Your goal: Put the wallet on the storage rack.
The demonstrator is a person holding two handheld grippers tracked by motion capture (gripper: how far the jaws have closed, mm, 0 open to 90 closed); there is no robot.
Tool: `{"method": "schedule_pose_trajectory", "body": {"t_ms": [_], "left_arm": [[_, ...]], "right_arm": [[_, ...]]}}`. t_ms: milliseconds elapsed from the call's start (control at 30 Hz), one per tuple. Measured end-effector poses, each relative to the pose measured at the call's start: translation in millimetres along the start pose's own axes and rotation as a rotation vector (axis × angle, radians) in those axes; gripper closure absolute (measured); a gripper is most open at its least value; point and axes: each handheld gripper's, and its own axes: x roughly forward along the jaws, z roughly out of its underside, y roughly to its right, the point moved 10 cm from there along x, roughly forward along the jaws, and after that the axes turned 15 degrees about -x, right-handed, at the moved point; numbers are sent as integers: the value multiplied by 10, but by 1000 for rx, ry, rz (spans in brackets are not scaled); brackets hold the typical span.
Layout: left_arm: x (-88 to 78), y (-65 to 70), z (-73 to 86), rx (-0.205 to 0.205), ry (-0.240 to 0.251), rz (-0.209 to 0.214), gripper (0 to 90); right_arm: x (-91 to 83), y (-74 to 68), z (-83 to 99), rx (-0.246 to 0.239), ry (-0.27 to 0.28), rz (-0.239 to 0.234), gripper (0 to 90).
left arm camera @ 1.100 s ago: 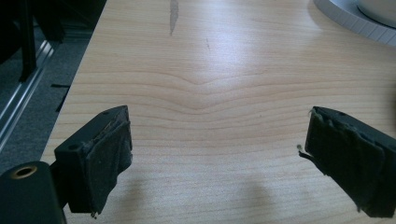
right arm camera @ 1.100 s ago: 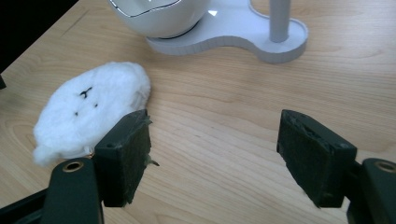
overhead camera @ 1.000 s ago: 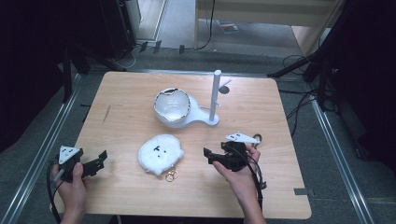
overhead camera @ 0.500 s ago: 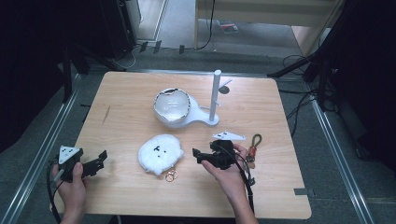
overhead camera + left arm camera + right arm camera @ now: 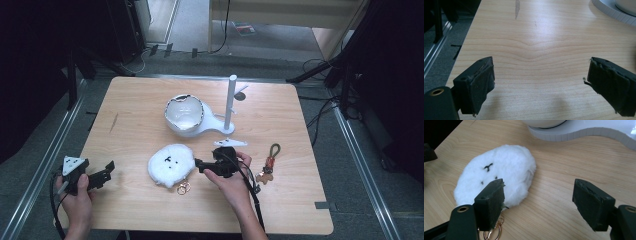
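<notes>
The right gripper [image 5: 199, 164] sat with jaws apart just beside the white plush keychain [image 5: 170, 164] lying on the table [image 5: 130, 125] — nothing grasped yet. The left gripper [image 5: 106, 170], likewise unclenched, waited well apart — pickup and placement apparently remained.

The bench [image 5: 150, 210] carries one white plush keychain [image 5: 171, 164], one brown cord keychain [image 5: 268, 165], one white stand [image 5: 229, 105] and one bowl [image 5: 183, 112].
</notes>
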Motion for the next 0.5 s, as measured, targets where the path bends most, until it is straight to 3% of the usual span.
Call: {"method": "schedule_pose_trajectory", "body": {"t_ms": [500], "left_arm": [[2,-2,0,-4,-2,0,78]], "right_arm": [[213,-114,-62,12,-21,-45,260]]}}
